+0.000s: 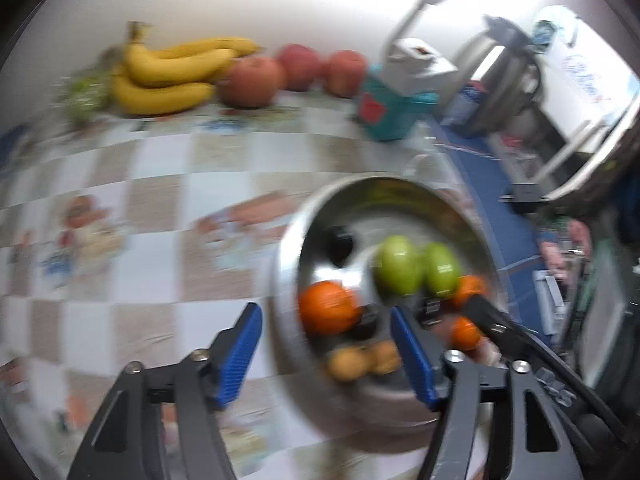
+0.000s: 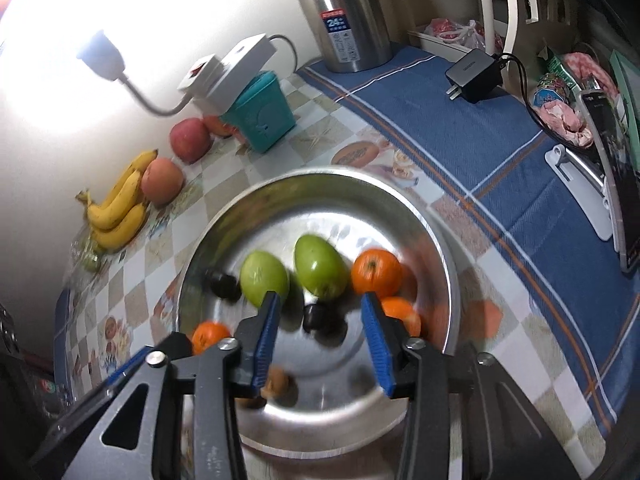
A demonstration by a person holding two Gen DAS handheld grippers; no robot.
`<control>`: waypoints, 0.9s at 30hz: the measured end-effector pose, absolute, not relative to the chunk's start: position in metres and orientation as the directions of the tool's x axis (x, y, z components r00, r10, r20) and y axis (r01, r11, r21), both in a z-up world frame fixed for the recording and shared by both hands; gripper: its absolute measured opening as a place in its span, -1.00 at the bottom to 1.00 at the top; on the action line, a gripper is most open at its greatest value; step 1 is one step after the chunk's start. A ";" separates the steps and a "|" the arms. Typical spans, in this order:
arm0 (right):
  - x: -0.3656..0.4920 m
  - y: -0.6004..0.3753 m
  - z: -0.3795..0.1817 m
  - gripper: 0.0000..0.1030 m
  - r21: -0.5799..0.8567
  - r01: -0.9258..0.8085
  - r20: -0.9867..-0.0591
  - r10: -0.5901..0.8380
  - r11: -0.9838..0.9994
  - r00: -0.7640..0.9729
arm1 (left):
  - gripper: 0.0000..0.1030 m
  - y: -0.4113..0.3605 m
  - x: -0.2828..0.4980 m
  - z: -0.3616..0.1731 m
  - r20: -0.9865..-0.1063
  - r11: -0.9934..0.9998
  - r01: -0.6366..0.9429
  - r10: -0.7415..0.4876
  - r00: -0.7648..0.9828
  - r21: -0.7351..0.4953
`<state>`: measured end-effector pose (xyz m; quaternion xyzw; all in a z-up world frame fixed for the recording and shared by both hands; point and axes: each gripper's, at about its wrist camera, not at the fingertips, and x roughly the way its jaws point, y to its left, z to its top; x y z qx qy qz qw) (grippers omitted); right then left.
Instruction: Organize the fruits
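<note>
Bowl: the steel bowl [image 2: 224, 216] sits on the checked tablecloth [image 2: 224, 168], near me and under both my grippers.
Bowl contents: 2 green fruits [image 2: 264, 278] side by side in the middle, 3 oranges [image 2: 376, 272] with 2 at the right and 1 at the near left, 2 dark plums [image 2: 320, 318], and small brown fruits [image 2: 276, 384] at the near edge, blurred.
Teal tub: a teal container [image 2: 264, 118] stands far back by the wall with a white lamp base [image 2: 236, 66] on top; I cannot see inside it.
Fruit outside the bowl: bananas [image 1: 172, 72] and 3 apples [image 1: 252, 82] line the far wall, with green grapes [image 1: 86, 94] at the far left, all well apart from the bowl.
Other things: a steel flask [image 2: 344, 12] and a black charger [image 2: 474, 74] rest on the blue cloth [image 2: 440, 128] at the far right.
My left gripper [image 1: 326, 322]: released, fingers spread, straddling the bowl's left rim, gripping nothing.
My right gripper [image 2: 320, 312]: released, fingers spread, hovering over the bowl's middle with 1 plum between them, tilted downward.
</note>
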<state>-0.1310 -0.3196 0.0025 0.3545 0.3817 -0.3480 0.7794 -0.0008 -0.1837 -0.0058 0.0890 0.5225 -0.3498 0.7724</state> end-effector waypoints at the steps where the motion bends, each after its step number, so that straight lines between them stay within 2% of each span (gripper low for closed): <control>1: -0.132 -0.315 0.003 0.06 0.290 0.805 -0.841 -0.262 0.518 0.472 | 0.63 -0.177 0.000 -0.005 -0.874 0.757 0.622 -0.423 0.237 -0.198; 3: -0.135 -0.302 0.005 0.17 0.281 0.789 -0.841 -0.256 0.546 0.477 | 0.89 -0.159 0.001 -0.006 -0.888 0.803 0.585 -0.348 0.301 -0.116; 6: -0.141 -0.284 0.005 0.24 0.240 0.778 -0.846 -0.268 0.580 0.461 | 0.97 -0.135 -0.001 -0.011 -0.897 0.834 0.549 -0.285 0.338 -0.058; 8: -0.143 -0.275 0.002 0.53 0.229 0.768 -0.851 -0.260 0.598 0.456 | 0.97 -0.121 -0.003 -0.013 -0.904 0.845 0.534 -0.253 0.346 -0.032; 15: -0.150 -0.246 -0.005 0.60 0.192 0.745 -0.868 -0.244 0.639 0.433 | 0.97 -0.079 -0.016 -0.005 -0.896 0.877 0.481 -0.198 0.398 0.020; 21: -0.153 -0.235 -0.005 0.61 0.179 0.739 -0.872 -0.243 0.649 0.425 | 0.97 -0.055 -0.031 -0.001 -0.874 0.891 0.433 -0.097 0.476 0.136; 27: -0.153 -0.226 -0.002 0.62 0.167 0.723 -0.870 -0.245 0.670 0.428 | 0.97 -0.045 -0.035 0.002 -0.881 0.902 0.420 -0.118 0.457 0.098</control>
